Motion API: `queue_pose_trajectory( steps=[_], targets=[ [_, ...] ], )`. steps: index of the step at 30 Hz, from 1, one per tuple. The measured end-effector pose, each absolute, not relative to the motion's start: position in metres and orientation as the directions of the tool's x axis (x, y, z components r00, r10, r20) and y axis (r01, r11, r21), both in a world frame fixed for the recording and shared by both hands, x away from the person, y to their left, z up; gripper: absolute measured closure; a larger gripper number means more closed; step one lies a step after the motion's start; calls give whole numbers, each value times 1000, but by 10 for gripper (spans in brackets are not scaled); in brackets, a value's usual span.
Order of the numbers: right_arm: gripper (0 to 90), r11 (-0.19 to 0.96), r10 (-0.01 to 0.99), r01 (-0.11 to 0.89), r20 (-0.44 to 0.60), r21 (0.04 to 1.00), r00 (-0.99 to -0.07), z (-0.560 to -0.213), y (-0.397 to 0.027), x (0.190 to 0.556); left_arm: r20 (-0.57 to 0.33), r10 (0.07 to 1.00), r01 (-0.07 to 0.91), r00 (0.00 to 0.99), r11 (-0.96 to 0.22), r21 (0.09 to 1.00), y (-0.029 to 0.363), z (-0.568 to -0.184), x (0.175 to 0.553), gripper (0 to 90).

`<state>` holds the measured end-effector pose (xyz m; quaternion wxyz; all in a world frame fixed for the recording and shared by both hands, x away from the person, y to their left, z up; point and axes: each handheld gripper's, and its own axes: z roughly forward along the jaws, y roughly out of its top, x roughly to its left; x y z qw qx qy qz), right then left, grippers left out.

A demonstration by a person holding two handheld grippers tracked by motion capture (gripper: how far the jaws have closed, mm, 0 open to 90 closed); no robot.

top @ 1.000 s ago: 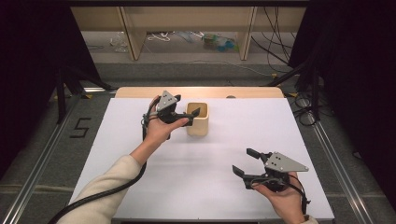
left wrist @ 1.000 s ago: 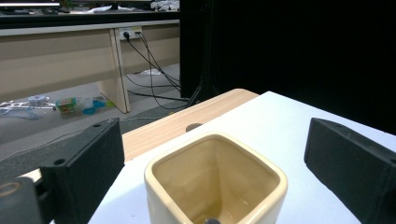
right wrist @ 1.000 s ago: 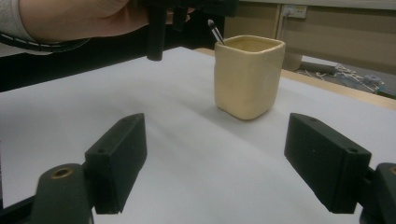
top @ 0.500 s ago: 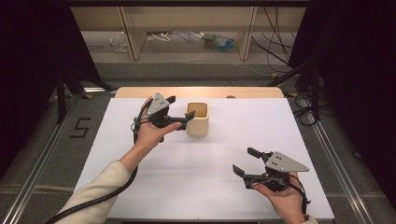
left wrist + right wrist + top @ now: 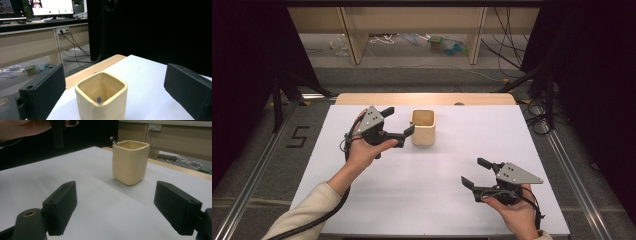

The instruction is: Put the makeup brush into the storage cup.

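A cream square cup (image 5: 423, 129) stands upright at the far middle of the white table (image 5: 432, 200). Just left of the cup and clear of it, my left gripper (image 5: 399, 121) is open and empty. The left gripper view looks down into the cup (image 5: 101, 100), where the small dark tip of a thin object (image 5: 99, 99) leans against the near wall. That tip (image 5: 112, 139) pokes above the cup's rim (image 5: 130, 162) in the right gripper view. Near the front right, my right gripper (image 5: 472, 171) is open and empty, its jaws pointing toward the cup.
The table's wooden far edge (image 5: 427, 98) runs right behind the cup. In the right gripper view the person's left hand and a jaw of the left gripper (image 5: 58, 132) hang at the upper left. Shelving and cables lie on the floor beyond the table.
My left gripper has drawn back to the left, from the cup's rim to a small gap beside it. The right gripper has stayed where it was.
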<state>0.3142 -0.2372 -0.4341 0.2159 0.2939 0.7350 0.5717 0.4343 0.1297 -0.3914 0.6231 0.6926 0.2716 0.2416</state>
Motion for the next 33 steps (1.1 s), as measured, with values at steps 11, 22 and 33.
queue_pose_trajectory(
  steps=[11, 22, 33],
  targets=[
    [197, 169, 678, 217, 46, 961, -733, -434, -237, 313, -16, 666, 89, 746, -76, 993, 142, -399, 418, 36],
    [197, 155, 678, 214, 54, 964, -733, -435, -236, 313, -9, 650, 88, 760, -90, 992, 150, -402, 401, 36],
    [196, 156, 678, 214, 53, 964, -733, -435, -235, 313, 14, 645, 61, 764, -93, 994, 170, -406, 376, 38]
  ],
)
